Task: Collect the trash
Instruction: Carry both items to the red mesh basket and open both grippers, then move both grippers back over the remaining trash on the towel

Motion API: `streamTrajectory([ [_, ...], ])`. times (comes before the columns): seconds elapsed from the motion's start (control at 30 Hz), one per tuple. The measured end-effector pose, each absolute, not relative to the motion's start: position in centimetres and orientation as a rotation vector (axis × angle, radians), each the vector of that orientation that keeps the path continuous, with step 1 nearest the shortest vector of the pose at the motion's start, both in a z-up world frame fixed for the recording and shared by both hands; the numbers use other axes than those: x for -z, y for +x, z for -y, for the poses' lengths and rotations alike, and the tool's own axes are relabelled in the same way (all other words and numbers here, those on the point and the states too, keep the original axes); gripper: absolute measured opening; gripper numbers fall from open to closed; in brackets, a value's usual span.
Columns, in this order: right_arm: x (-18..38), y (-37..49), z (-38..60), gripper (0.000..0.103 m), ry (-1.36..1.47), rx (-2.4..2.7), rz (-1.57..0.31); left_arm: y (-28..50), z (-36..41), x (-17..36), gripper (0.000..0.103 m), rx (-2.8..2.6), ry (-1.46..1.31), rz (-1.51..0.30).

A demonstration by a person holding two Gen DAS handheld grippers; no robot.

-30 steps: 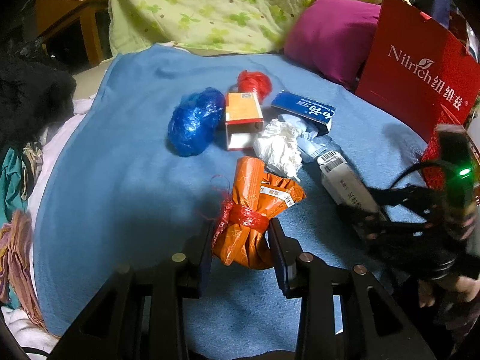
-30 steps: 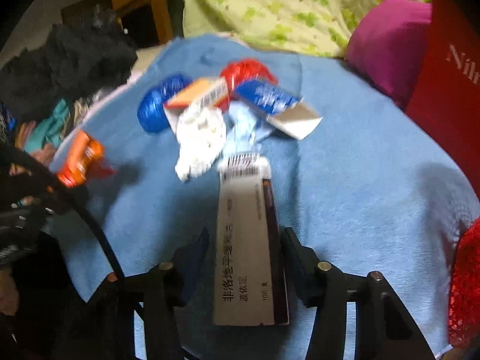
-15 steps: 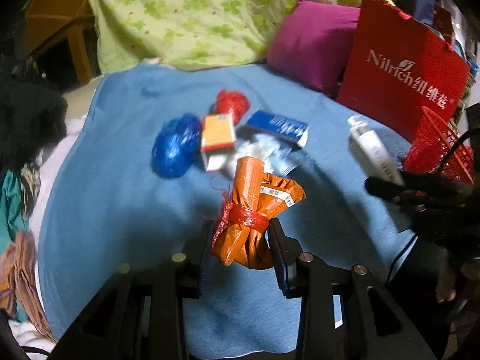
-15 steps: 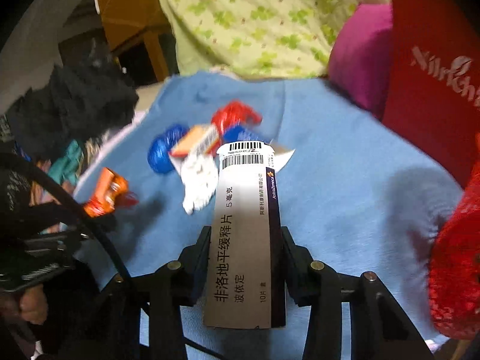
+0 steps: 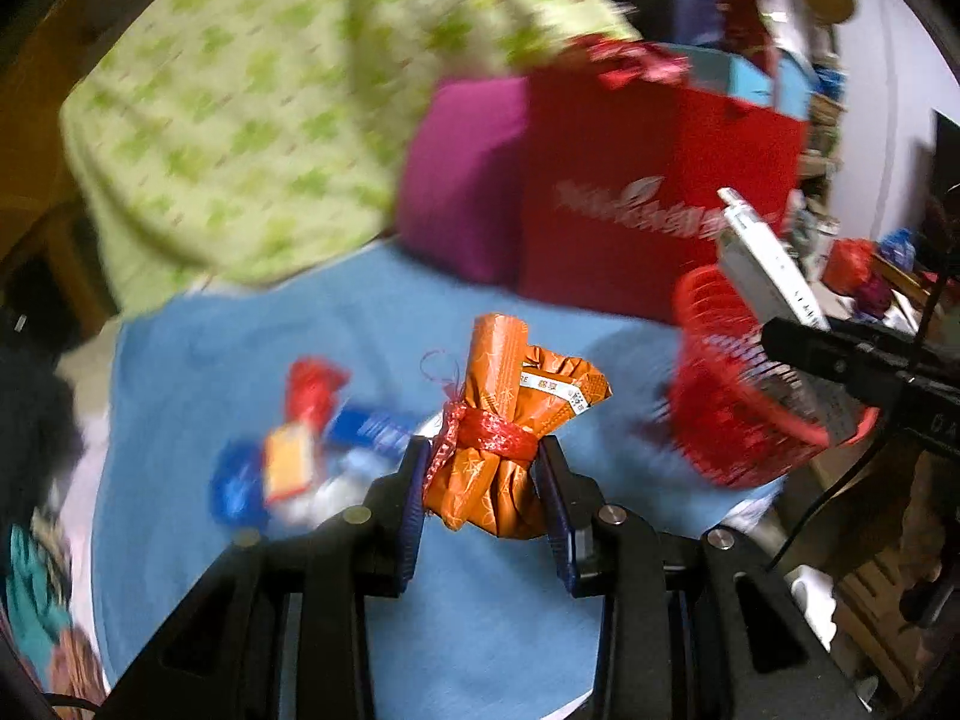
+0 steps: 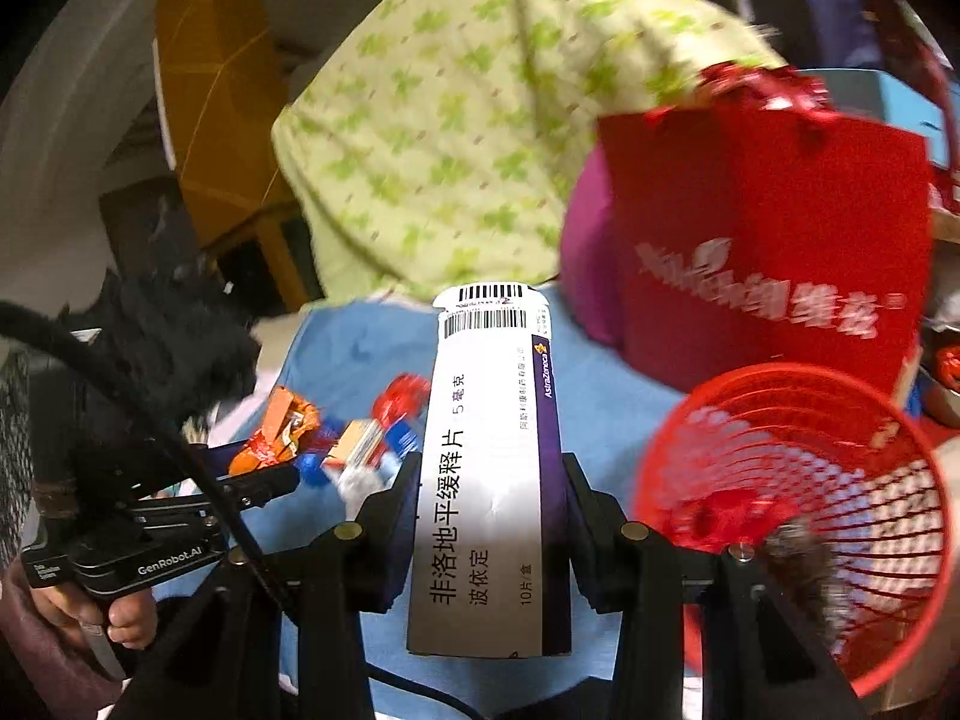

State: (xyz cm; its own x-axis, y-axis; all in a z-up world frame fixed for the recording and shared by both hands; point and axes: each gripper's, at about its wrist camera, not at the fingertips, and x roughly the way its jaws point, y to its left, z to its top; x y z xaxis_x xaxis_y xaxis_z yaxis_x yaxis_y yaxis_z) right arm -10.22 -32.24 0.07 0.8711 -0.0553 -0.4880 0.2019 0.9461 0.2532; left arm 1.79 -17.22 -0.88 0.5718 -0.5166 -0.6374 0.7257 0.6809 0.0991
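Red mesh basket (image 6: 798, 510) sits just right of our clamped loads, so we carry the right gripper (image 6: 489, 516) with its white medicine box (image 6: 489, 474) over the rim first, the left gripper (image 5: 483, 480) pinching the orange wrapper bundle (image 5: 510, 426) behind.

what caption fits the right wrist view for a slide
Right gripper carries a medicine box toward the red mesh basket.

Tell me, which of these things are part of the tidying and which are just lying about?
Part of the job:
- orange wrapper bundle, in left jaws
- white medicine box, in right jaws
- red mesh basket
- scraps left on the blue blanket

Lying about:
- magenta pillow
- red gift bag
- green quilt
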Motion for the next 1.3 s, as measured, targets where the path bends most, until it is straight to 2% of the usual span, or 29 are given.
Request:
streamTrajectory([
  [0.23, -0.9, -15.3, 38.0, 0.046, 0.37, 0.272, -0.454, -0.3, 25.9, -1.1, 0.037, 0.925, 0.396, -0.577],
  [0.5, 2.1, -19.2, 45.0, 0.047, 0.597, 0.332, -0.441, -2.1, 34.3, 0.4, 0.039, 1.021, 0.435, -0.605],
  [0.53, 2.7, -19.3, 45.8, 0.047, 0.638, 0.326, -0.433, -2.4, 35.0, 0.6, 0.041, 1.023, 0.446, -0.604],
  [0.6, 3.9, -19.4, 47.1, 0.067, 0.721, 0.314, -0.417, -2.9, 36.3, 1.2, 0.059, 1.012, 0.473, -0.593],
  [0.67, 4.9, -19.8, 48.2, 0.068, 0.788, 0.306, -0.395, -3.3, 36.8, 1.5, 0.063, 0.996, 0.486, -0.579],
  [0.77, 5.0, -20.3, 48.6, 0.068, 0.788, 0.31, -0.376, -3.9, 36.5, 1.8, 0.064, 0.972, 0.514, -0.564],
  [0.9, 3.5, -20.8, 47.6, 0.068, 0.729, 0.301, -0.33, -4.1, 34.3, 1.0, 0.07, 0.906, 0.534, -0.496],
  [1.3, -1.8, -17.2, 40.0, 0.068, 0.548, 0.176, -0.296, -1.8, 24.3, -1.3, 0.071, 0.668, 0.488, -0.428],
])
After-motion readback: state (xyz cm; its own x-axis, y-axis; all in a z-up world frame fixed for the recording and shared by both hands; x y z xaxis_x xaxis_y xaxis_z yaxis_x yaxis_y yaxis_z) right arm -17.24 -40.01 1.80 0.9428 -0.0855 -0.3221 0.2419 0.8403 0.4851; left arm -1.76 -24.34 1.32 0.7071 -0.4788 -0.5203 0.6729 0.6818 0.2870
